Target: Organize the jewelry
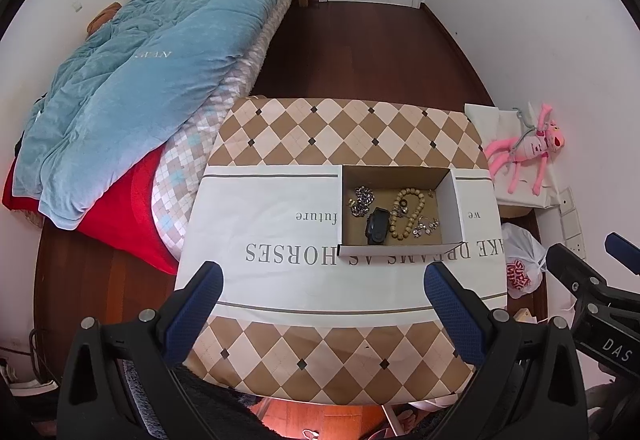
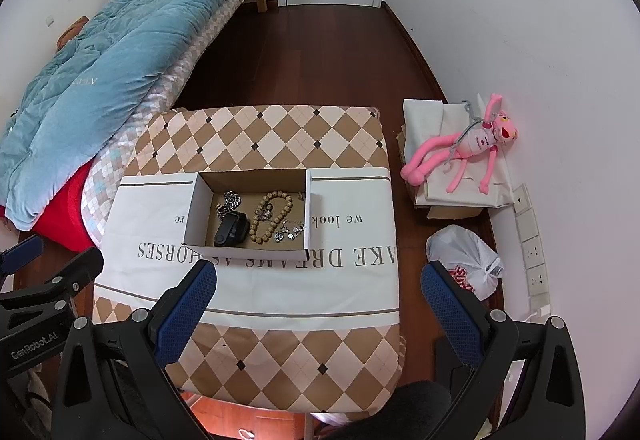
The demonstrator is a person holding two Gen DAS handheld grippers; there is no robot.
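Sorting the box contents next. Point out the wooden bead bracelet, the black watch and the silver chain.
wooden bead bracelet (image 1: 408,213), left wrist view, on its beaded loop.
black watch (image 2: 231,228), right wrist view, on its dark body.
silver chain (image 1: 364,199), left wrist view, on the piled links.

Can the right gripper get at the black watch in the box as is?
Probably yes. The right gripper is open and empty, the box has no lid, and the black watch lies exposed near its front wall beside the bead bracelet.

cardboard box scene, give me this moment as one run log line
phase: pre-grasp | left gripper: open, empty | right gripper: open, empty | cardboard box: on table, holds bead bracelet, chain, black watch
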